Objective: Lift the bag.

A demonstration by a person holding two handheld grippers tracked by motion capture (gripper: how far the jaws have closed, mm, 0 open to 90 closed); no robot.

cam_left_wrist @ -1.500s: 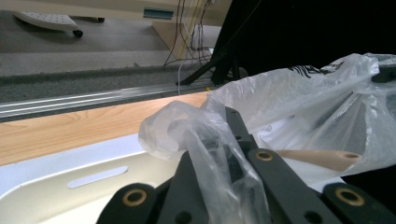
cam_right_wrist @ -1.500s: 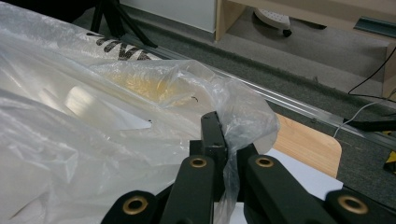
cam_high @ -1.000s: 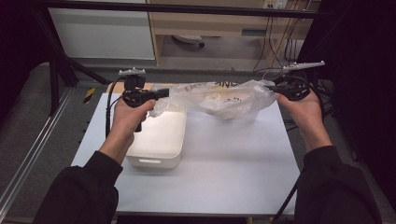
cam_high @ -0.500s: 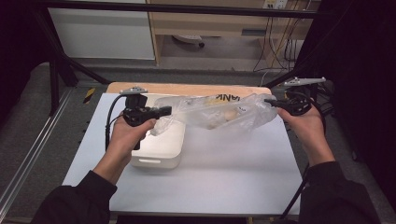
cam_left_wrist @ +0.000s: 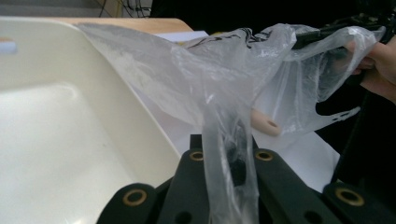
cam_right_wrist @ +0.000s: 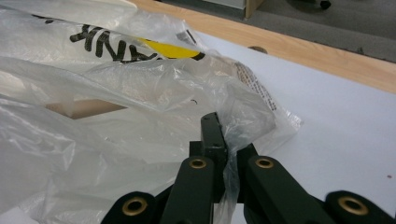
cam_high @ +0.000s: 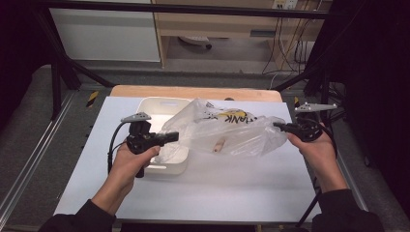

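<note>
Clear plastic bag (cam_high: 227, 133) stretches above the white counter (cam_high: 241, 188), beside a white tray (cam_high: 162, 108). Left hand-held gripper (cam_high: 171, 137) and right hand-held gripper (cam_high: 279, 126) each clamp shut on opposite bag edges.

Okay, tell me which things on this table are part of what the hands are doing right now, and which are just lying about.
In the job:
- clear plastic bag, stretched between both tools
- left tool, shut on the bag's edge
- right tool, shut on the opposite edge
- small tan piece inside the bag

Possibly idle:
- white tray, partly under the bag
- white table sheet
- cables on the floor beyond
</note>
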